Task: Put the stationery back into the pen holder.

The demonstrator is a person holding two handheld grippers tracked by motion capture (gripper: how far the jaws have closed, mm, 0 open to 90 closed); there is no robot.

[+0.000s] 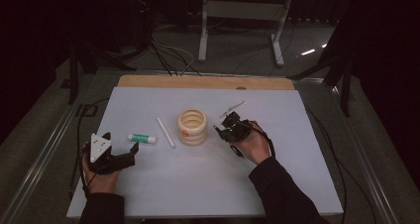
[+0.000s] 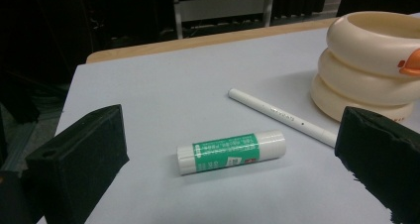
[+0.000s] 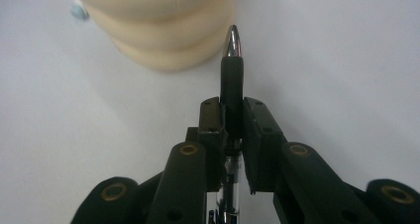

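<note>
Right gripper [image 3: 232, 116] clamped on pen [image 3: 231, 80], long axis in line with jaws, tip toward ringed holder [image 3: 163, 30] just ahead-left; left gripper [image 2: 233, 149] agape, idle.

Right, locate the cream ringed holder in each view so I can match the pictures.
High view: the cream ringed holder stands mid-table, between both tools.
Left gripper view: at the upper right edge.
Right gripper view: at the top, left of centre.
Shared landmark: the pale blue table mat.
</note>
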